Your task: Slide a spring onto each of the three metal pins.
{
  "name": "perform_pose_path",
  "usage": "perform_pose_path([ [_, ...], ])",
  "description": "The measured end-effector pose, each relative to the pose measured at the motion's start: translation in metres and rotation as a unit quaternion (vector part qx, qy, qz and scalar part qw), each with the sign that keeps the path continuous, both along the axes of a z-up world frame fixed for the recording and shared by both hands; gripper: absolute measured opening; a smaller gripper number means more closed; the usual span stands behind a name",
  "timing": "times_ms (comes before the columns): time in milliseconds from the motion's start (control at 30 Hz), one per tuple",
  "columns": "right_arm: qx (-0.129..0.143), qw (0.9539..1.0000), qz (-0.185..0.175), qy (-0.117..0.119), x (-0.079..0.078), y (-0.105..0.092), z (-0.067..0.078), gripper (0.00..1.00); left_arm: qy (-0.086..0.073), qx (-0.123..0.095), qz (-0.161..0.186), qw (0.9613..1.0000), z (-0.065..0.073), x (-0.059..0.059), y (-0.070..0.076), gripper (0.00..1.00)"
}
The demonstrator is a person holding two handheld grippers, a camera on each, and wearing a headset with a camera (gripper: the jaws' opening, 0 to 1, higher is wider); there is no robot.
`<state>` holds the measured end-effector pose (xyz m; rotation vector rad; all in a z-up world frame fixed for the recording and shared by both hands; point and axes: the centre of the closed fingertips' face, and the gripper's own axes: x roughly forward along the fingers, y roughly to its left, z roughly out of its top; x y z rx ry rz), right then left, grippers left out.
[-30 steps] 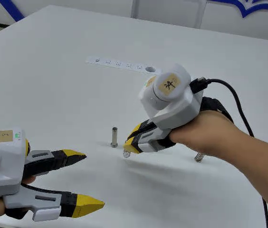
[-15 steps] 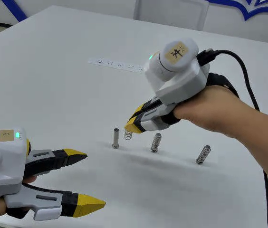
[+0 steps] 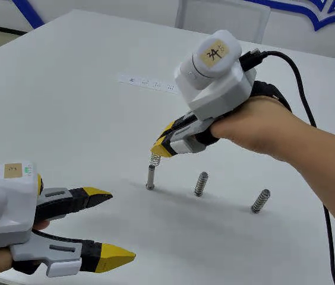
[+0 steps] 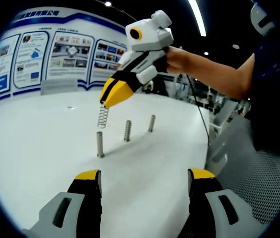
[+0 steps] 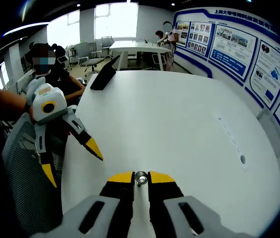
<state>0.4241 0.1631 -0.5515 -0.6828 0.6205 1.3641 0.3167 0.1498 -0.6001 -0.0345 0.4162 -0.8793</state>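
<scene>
The spring (image 3: pixel 154 160) for the last pin hangs from the tips of the right gripper (image 3: pixel 160 148), whose jaws are pinched narrowly on its top coils; its lower end sits at, or just over, the top of the bare metal pin (image 3: pixel 150 177), the leftmost of three standing upright in a row on the white workbench (image 3: pixel 66 107); whether the bottom coil has caught the pin's tip I cannot tell; in the left gripper view the spring hangs slightly tilted off the pin's line. To the right along the row, the middle pin (image 3: pixel 201 184) and the right pin (image 3: pixel 261 200) each wear a spring already, so by my reckoning this is the final one of three. The left gripper (image 3: pixel 111 225) hovers over the near left of the bench, jaws wide apart and holding nothing, well apart from the pins.

The spring looks small, light and thin-wired; it should flex and sway sideways readily, and a hard squeeze could deform a coil or let it shoot out of the smooth tips; a light grip across the upper coils, as here, leaves the lower opening free to go over the pin. The pin appears stiff but may be easy to tip; so the descent wants to run straight along its axis, with release once the coils are well down.
</scene>
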Motion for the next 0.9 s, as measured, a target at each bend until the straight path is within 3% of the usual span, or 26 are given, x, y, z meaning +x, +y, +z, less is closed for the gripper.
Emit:
perform_pose_path([
  [433,-0.015,0.9999,0.006,0.001,-0.001,0.002,-0.01,0.12,-0.001,0.002,0.004,1.0,0.0,0.0,0.001,0.72],
  [900,-0.019,0.9995,0.001,0.024,0.001,0.005,-0.026,0.12,0.0,0.003,0.004,1.0,0.0,0.0,0.002,0.72],
])
